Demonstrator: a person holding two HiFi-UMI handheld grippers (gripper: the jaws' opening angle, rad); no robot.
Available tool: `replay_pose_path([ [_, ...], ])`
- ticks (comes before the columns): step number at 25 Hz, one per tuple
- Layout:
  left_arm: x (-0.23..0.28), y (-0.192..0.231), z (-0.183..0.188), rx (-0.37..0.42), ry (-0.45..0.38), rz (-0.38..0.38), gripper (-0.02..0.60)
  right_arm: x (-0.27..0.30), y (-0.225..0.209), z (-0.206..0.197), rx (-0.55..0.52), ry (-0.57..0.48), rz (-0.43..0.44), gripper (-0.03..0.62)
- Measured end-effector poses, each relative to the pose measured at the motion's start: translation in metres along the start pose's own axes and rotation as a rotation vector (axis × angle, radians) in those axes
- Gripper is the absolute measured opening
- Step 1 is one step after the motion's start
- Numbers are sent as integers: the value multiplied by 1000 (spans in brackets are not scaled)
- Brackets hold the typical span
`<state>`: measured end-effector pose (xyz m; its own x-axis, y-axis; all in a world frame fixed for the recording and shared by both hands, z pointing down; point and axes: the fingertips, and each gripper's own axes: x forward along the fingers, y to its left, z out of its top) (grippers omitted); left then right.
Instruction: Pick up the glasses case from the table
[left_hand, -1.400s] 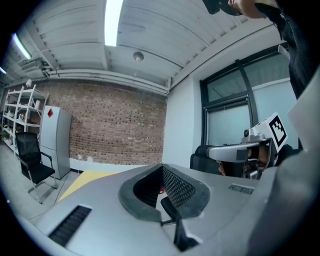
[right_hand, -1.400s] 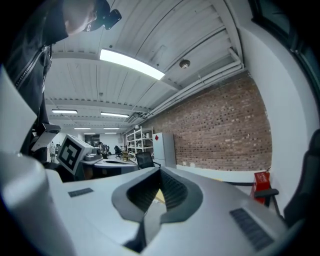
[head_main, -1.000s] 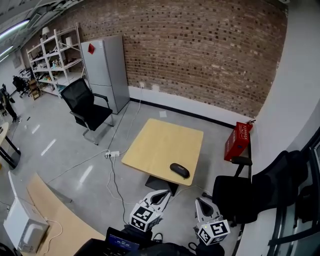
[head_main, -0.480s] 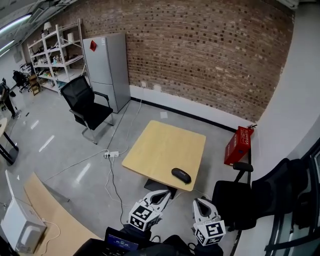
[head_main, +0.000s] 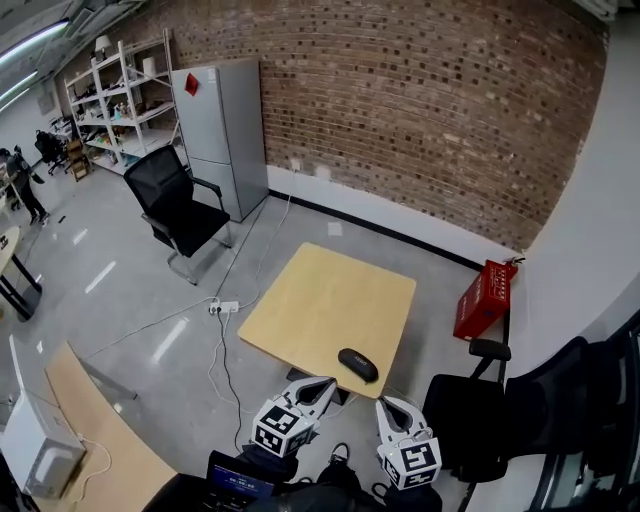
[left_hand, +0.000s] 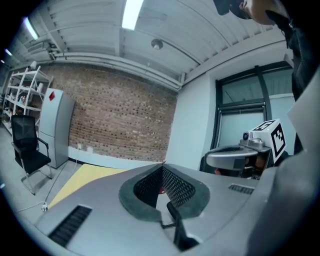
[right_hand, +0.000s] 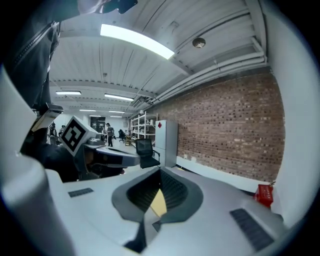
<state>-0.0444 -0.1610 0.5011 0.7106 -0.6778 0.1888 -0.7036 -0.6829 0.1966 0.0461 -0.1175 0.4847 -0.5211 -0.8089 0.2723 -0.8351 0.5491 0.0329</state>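
The black oval glasses case (head_main: 358, 364) lies near the front edge of the small light-wood table (head_main: 320, 300). Both grippers are held low in front of that edge, short of the case and touching nothing. My left gripper (head_main: 328, 381) points at the table's near edge, a little left of the case; its jaws meet at the tips (left_hand: 162, 165) with nothing between them. My right gripper (head_main: 383, 403) sits just right of and below the case, also shut and empty (right_hand: 160, 171). A strip of the yellow tabletop (left_hand: 82, 177) shows past the left jaws.
A black office chair (head_main: 180, 205) and a grey fridge (head_main: 215, 130) stand at the back left, before a brick wall. A red box (head_main: 482, 298) sits on the floor right of the table. Another black chair (head_main: 500, 400) is close on my right. Cables and a power strip (head_main: 225, 307) lie left of the table.
Both grippers have moved forward toward the table's front edge, and the case now lies closer to their tips. Both have stayed shut.
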Motion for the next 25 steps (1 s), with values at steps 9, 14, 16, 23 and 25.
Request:
replay_pose_path([
  [9,74,28,29,21,18,49,-2,40,-62,9,37,-50,124,3],
  [14,109,35,31,12,42,64,-2,56,-100,-3,59,-15,161,3],
  [16,116,36,23,-9,62,73,-2,61,-113,-17,74,27,174,3],
  [23,119,90,-37,-104,187,177,-2,119,-142,-119,103,292,161,3],
  [25,122,106,-64,-140,236,199,-2,137,-146,-154,105,365,167,3],
])
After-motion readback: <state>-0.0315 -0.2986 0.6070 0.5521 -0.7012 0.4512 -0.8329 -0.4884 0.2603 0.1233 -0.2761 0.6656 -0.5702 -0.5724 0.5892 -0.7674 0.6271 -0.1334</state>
